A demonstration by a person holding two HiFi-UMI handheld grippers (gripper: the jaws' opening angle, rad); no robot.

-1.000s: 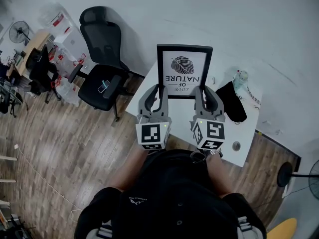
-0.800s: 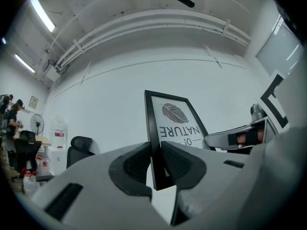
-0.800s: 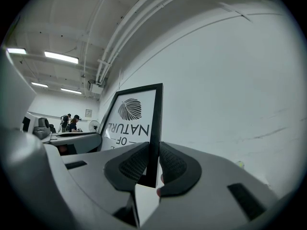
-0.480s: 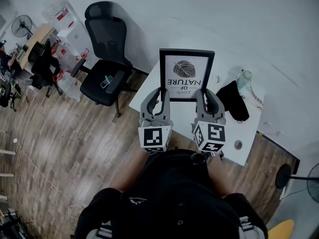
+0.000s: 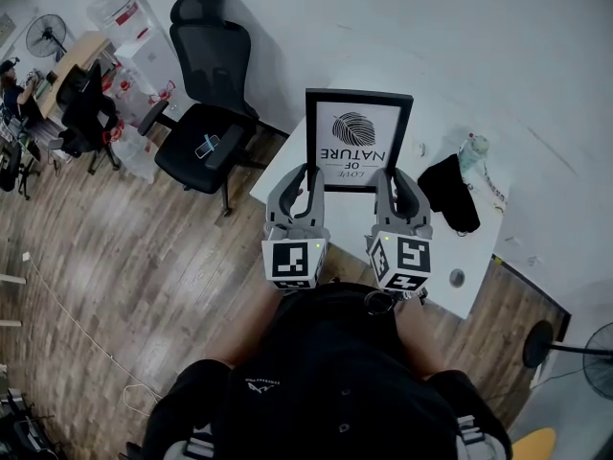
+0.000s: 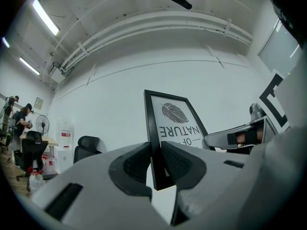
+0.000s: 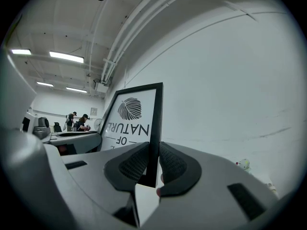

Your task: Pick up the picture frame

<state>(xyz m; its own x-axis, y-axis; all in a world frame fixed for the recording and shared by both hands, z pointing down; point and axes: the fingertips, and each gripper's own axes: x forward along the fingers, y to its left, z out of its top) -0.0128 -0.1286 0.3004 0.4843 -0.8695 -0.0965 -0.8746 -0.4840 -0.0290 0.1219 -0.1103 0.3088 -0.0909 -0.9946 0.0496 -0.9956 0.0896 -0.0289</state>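
A picture frame (image 5: 359, 140) stands upright between two hand-held claws, above the near-left corner of a white surface (image 5: 469, 286) set against a pale wall (image 5: 498, 56). The frame is black, and its white print shows a dark leaf over lettering that reads upside down in every view.

The left claw (image 6: 154, 164) is clenched on the frame's left rail near the bottom corner, with its ribbed pads pressed to either face of the black moulding. The right claw (image 7: 152, 164) grasps the right rail at about the same height, its pads also tight against the wood. Both claws point roughly level, side by side, and each carries its marker cube at the rear, close to the person's chest. Whether the frame's lower edge touches the surface cannot be told from these views.

The person (image 5: 335, 381), dressed in black, is seen from above and stands at the surface's near edge. On the surface to the right of the frame lies a black bundle of cloth (image 5: 448, 195), with a clear bottle (image 5: 471, 149) just beyond it by the wall. To the left, on the wooden floor (image 5: 124, 257), stands a black office chair (image 5: 206, 113) with a phone (image 5: 206, 146) lying on its seat. Further left, well apart from the frame, are a desk (image 5: 72, 65), a standing fan (image 5: 45, 34) and other people at work. Another fan (image 5: 596, 353) stands at the lower right edge of the head view.
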